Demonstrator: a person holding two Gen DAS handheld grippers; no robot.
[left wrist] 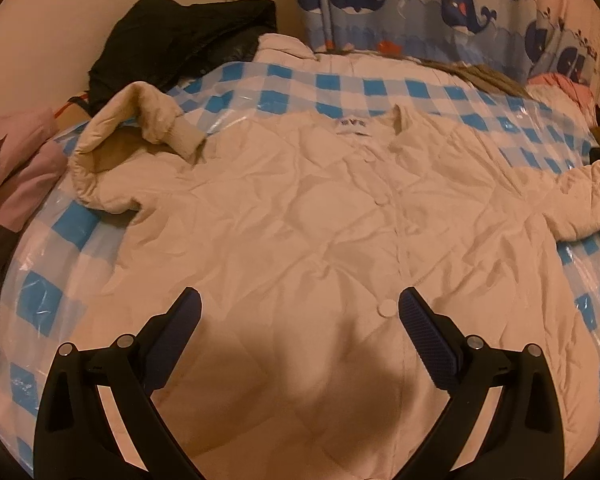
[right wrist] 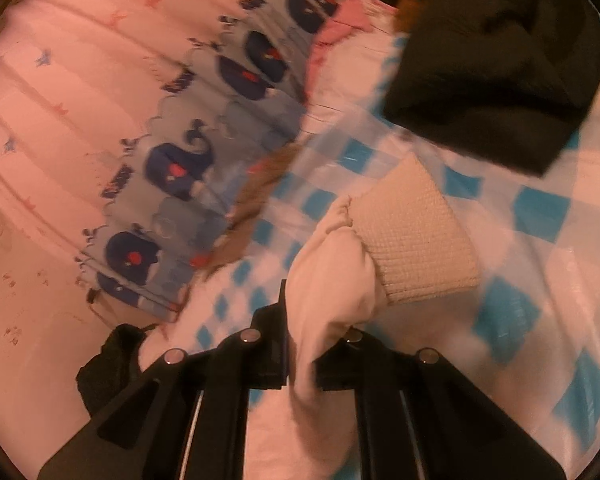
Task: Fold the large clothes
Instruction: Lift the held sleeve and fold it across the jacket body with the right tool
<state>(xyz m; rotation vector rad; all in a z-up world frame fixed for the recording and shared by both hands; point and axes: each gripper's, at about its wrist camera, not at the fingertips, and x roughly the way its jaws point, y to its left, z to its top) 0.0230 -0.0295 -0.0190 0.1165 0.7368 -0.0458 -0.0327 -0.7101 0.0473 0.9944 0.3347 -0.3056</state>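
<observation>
A cream quilted jacket (left wrist: 300, 208) lies front-up on a blue-and-white checked plastic sheet (left wrist: 40, 296). Its left sleeve (left wrist: 140, 120) is folded back, with the ribbed cuff on the body. Its other sleeve (left wrist: 580, 196) stretches to the right. My left gripper (left wrist: 300, 304) is open and empty, hovering over the jacket's lower front near a round button (left wrist: 387, 308). In the right wrist view my right gripper (right wrist: 300, 344) is shut on a cream sleeve (right wrist: 332, 280) just behind its ribbed cuff (right wrist: 412, 232), held above the checked sheet (right wrist: 540, 208).
A black garment (left wrist: 188, 36) lies at the back left of the bed, and pink clothes (left wrist: 24, 168) at the left edge. A whale-print curtain (left wrist: 440, 4) hangs behind. In the right wrist view a dark garment (right wrist: 496, 56) lies beyond the cuff.
</observation>
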